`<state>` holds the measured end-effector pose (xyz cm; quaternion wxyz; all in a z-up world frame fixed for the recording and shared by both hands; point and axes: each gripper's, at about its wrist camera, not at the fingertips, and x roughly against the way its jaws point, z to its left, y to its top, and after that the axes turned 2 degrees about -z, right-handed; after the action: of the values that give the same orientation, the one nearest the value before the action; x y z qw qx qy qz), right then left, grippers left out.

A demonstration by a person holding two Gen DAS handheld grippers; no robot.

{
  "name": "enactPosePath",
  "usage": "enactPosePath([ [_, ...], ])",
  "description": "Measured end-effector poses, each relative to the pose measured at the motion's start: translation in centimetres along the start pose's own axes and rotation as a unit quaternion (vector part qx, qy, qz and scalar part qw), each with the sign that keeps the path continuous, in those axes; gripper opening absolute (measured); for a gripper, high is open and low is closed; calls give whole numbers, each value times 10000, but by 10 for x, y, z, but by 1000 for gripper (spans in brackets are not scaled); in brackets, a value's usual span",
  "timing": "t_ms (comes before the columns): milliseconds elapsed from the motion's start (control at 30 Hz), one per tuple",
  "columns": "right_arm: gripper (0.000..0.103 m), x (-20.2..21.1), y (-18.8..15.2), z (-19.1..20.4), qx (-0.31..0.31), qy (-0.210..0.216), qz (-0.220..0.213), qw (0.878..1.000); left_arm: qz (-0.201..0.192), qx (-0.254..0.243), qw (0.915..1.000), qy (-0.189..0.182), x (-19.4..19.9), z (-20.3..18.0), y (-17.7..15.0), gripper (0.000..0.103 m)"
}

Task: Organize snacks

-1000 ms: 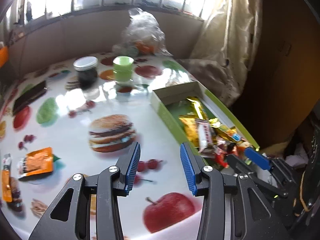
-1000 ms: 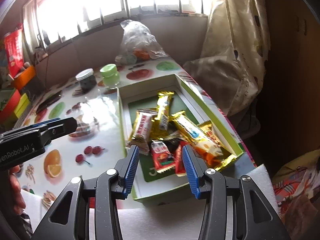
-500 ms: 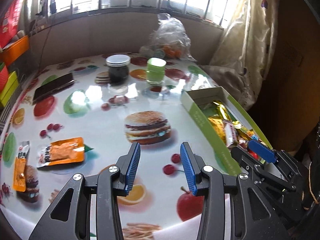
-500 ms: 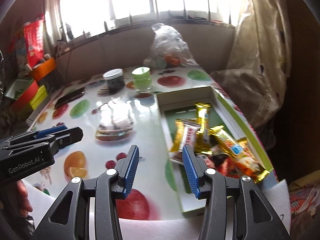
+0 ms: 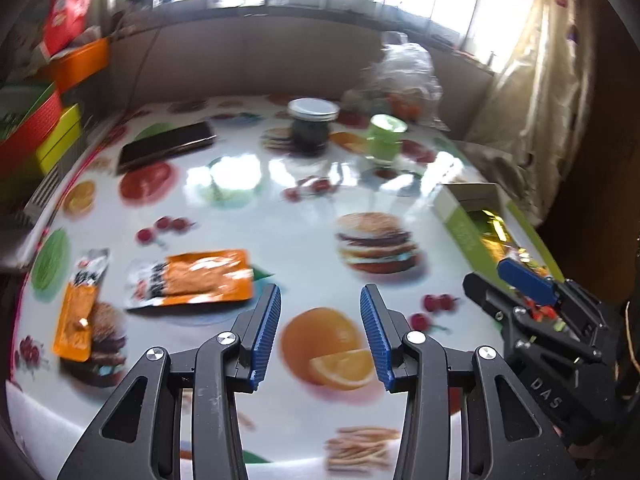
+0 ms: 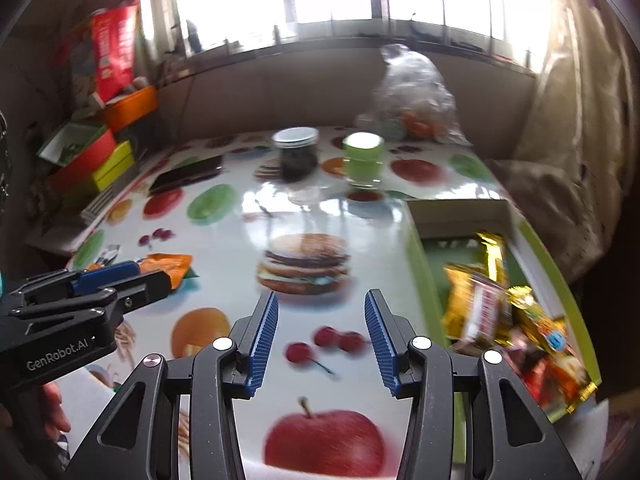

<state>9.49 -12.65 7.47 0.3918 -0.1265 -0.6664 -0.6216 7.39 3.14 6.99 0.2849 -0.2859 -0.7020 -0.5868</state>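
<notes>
Both claws hang over the printed counter (image 5: 280, 240), left claw (image 5: 320, 330) and right claw (image 6: 318, 334) each parted with nothing between the pads. Two orange snack packets (image 5: 192, 280) lie loose at the left; the green box (image 6: 552, 264) at the right holds wrapped snacks. Dark jar (image 6: 296, 154) and green cup (image 6: 363, 158) stand beyond, well clear.

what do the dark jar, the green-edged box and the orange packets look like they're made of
Dark jar: likely glass, see-through wall over dark contents, with a pale, probably metal lid.
Green-edged box: looks like matte cardboard, with thin flat walls and a pale inside.
Orange packets: glossy plastic or foil film, with flat sealed edges and sheen; blur leaves it open.
</notes>
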Motion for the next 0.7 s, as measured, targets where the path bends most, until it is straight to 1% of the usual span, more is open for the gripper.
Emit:
enactPosePath([
  [200,45,-23,6,30,296,272,141,9991,0,292,9992,275,3,41,-6,43],
  [267,45,-28,8,38,342,392,183,9985,-21,379,9987,353,5,54,-7,43],
  [333,45,-35,10,47,404,618,226,9970,-19,462,9980,423,7,68,-10,43],
  [433,46,-47,11,60,558,732,332,9952,6,642,9963,579,9,89,-15,43],
  [533,46,-59,13,75,720,942,431,9920,17,771,9944,719,12,107,-20,43],
  [600,47,-65,13,83,819,1108,475,9893,30,798,9941,736,12,116,-23,43],
  [700,50,-75,14,97,1020,1321,572,9843,78,913,9920,866,12,133,-25,43],
])
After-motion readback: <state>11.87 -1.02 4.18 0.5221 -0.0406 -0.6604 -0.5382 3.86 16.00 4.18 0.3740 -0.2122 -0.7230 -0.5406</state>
